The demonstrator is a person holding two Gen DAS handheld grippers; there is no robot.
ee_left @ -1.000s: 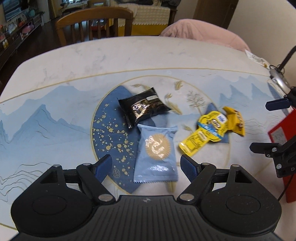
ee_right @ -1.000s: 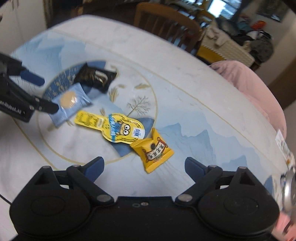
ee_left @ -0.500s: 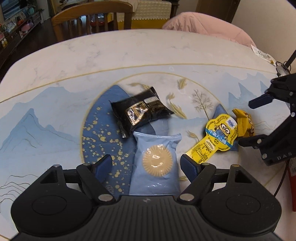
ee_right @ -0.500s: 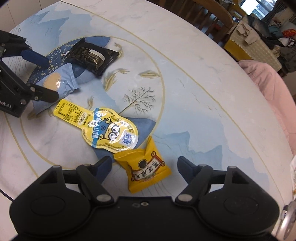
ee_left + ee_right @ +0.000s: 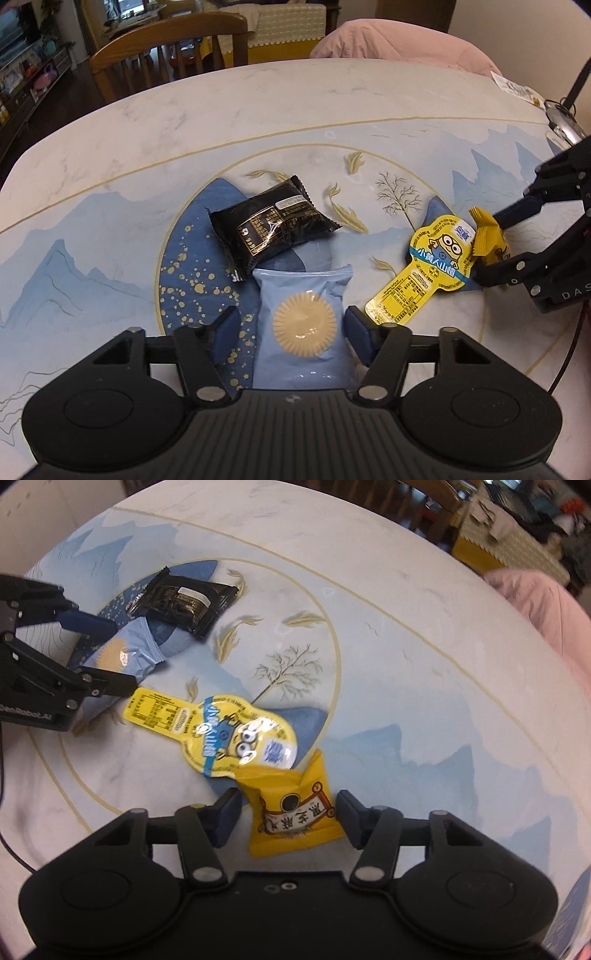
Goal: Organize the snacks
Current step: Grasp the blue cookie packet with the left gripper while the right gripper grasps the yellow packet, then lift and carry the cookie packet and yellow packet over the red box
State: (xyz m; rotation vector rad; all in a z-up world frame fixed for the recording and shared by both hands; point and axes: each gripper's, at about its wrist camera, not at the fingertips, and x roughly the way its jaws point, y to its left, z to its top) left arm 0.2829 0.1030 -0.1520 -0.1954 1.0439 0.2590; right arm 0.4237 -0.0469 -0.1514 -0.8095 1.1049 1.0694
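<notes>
A light blue packet (image 5: pixel 303 332) with a round biscuit picture lies flat on the table, between the fingers of my left gripper (image 5: pixel 291 330). Its jaws are closing, and a thin gap still shows at the left pad. The same gripper (image 5: pixel 122 657) straddles the blue packet (image 5: pixel 122 653) in the right wrist view. My right gripper (image 5: pixel 288 814) is closing around a small yellow packet (image 5: pixel 291 812), with table showing beside its left pad. A black packet (image 5: pixel 269 229) and a yellow cartoon-shaped packet (image 5: pixel 428 269) lie free between the two.
The round painted table (image 5: pixel 258 110) spreads wide beyond the snacks. A wooden chair (image 5: pixel 166 48) and a pink cushion (image 5: pixel 399 40) stand behind its far edge. A small wrapper (image 5: pixel 517 88) and a metal object (image 5: pixel 561 122) sit at the far right rim.
Both grippers came down and forward over their packets, the left on the blue one, the right on the yellow one. Both pairs of jaws narrowed from wide open.
</notes>
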